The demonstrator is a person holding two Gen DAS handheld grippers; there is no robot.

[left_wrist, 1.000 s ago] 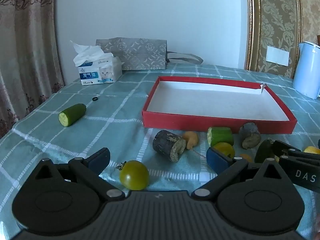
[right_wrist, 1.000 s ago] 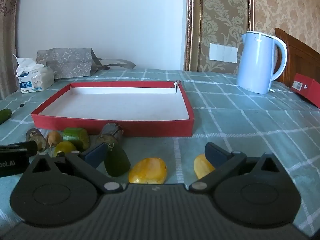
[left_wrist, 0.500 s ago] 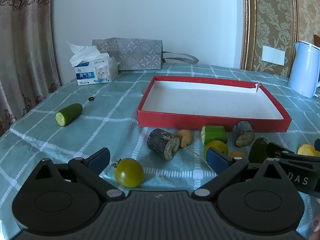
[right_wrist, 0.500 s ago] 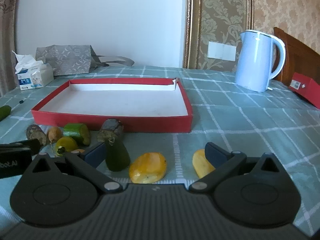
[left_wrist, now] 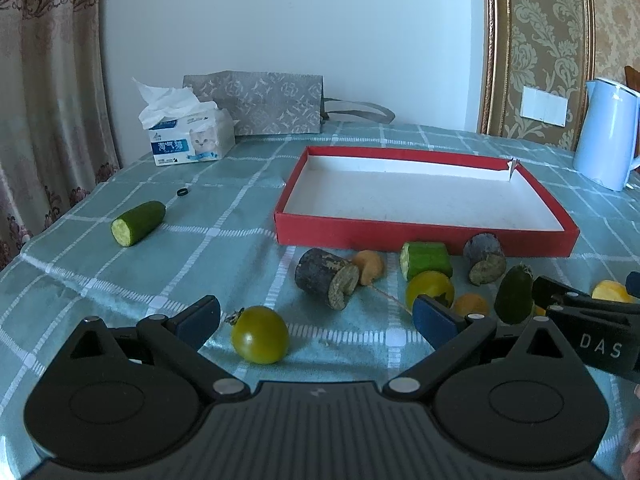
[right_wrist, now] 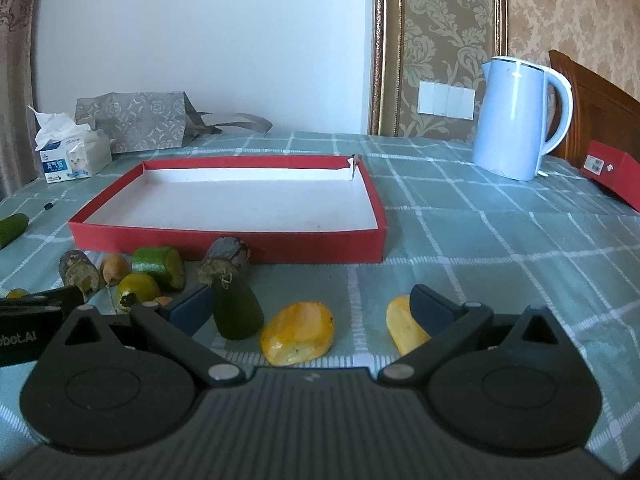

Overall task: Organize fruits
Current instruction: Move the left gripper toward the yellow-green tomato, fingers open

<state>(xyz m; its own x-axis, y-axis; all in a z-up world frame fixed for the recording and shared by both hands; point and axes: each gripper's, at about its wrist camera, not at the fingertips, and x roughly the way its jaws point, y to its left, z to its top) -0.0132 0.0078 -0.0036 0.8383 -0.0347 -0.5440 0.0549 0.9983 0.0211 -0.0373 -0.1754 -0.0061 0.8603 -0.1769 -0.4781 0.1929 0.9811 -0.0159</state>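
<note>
Checked teal tablecloth (left_wrist: 224, 240); empty red tray (left_wrist: 424, 236) set behind scattered fruit for loading. Left gripper (left_wrist: 316, 312) held apart around green tomato (left_wrist: 260, 334); right gripper (right_wrist: 310, 304) spread around yellow piece (right_wrist: 298, 332).

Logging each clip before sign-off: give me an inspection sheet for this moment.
Surface: green checked tablecloth.
Job's things: red tray holds nothing; green tomato, cucumber piece, yellow fruit piece and other pieces lie on the cloth outside it.
Clutter: tissue box, grey gift bag, blue kettle.
Grippers: left gripper and right gripper, jaws open, holding nothing.
Cables: nothing seen.
Surroundings: white wall, patterned wallpaper, curtain.
</note>
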